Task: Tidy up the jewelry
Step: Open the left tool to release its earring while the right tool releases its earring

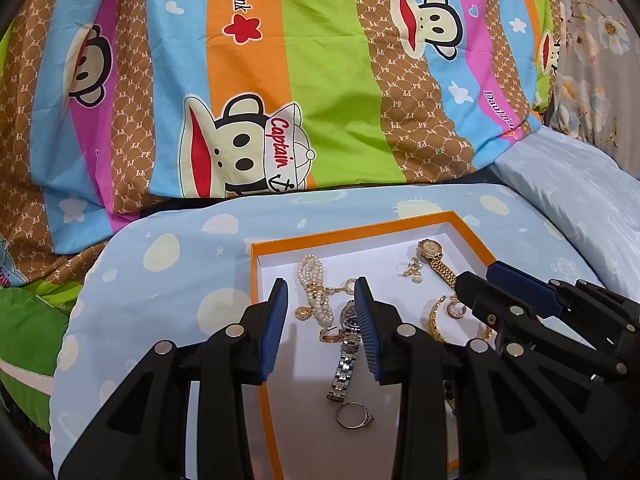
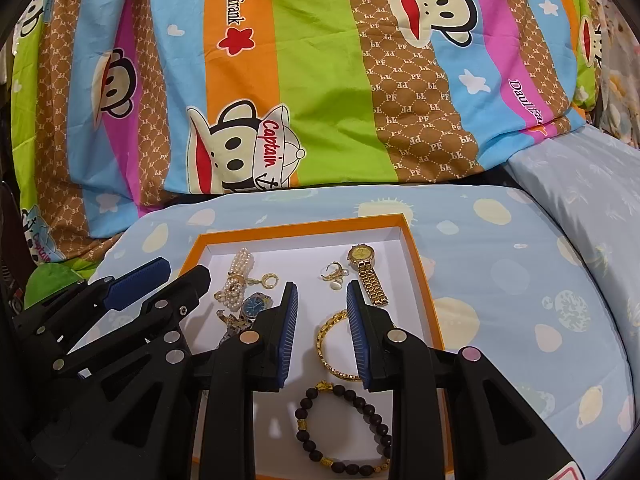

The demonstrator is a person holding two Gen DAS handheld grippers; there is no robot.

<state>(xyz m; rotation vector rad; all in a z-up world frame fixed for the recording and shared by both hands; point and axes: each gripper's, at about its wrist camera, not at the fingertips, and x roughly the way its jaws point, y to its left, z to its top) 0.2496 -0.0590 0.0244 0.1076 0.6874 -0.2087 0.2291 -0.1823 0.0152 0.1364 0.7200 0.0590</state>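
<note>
An orange box lid with a white inside (image 1: 352,230) (image 2: 416,248) lies on the light blue bedding and holds jewelry. My left gripper (image 1: 321,292) is open above a silver watch (image 1: 345,354), a pearl bracelet (image 1: 314,286) and a silver ring (image 1: 354,415). My right gripper (image 2: 322,292) is open above a gold chain bracelet (image 2: 326,344), with a dark bead bracelet (image 2: 344,424) below it. A gold watch (image 2: 366,274) (image 1: 434,258) and gold rings (image 2: 334,274) lie at the far side. Neither gripper holds anything.
A striped cartoon-print duvet (image 1: 280,80) (image 2: 300,80) rises behind the box. A pale blue pillow (image 1: 580,200) (image 2: 592,184) lies at the right. The right gripper shows in the left wrist view (image 1: 520,292); the left gripper shows in the right wrist view (image 2: 160,280).
</note>
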